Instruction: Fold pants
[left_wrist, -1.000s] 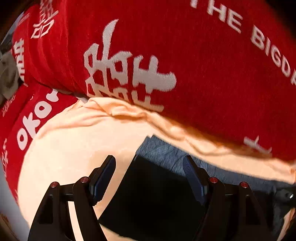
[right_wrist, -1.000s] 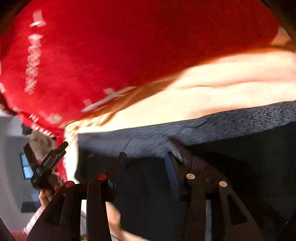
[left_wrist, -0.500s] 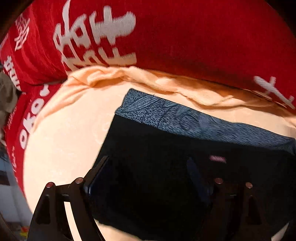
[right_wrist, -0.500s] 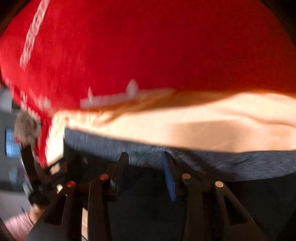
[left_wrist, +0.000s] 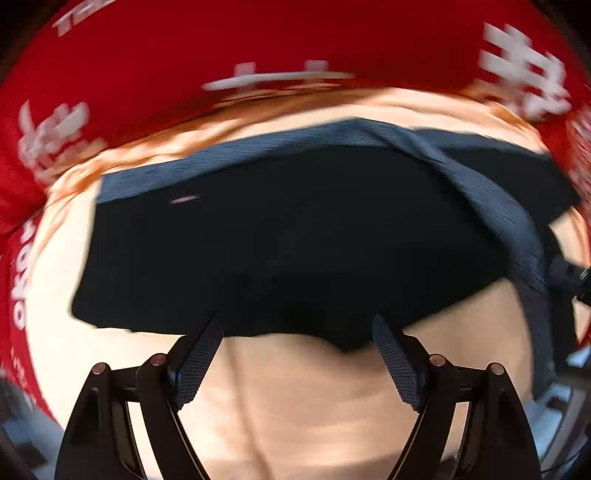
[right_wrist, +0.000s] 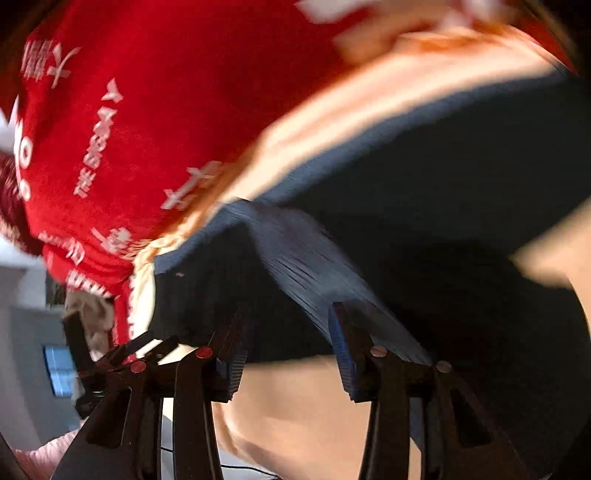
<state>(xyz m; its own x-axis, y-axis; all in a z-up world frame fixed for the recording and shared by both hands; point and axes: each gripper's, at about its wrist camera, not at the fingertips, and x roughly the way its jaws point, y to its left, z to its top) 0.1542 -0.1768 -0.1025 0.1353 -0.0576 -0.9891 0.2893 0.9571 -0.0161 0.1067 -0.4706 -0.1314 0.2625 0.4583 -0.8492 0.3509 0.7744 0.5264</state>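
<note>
Black pants (left_wrist: 280, 240) lie flat on a peach sheet (left_wrist: 295, 406) edged by a red printed blanket (left_wrist: 147, 55); our left gripper (left_wrist: 295, 332) hangs with jaws wide and empty at their near hem. From the right wrist, our right gripper (right_wrist: 288, 332) has jaws opening around the lifted grey waistband (right_wrist: 314, 266).

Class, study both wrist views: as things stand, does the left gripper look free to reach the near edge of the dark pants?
Probably yes. The left gripper stands open just short of the dark pants, with only the bare peach cover beneath it. The picture is blurred, so exact clearance is unclear.
</note>
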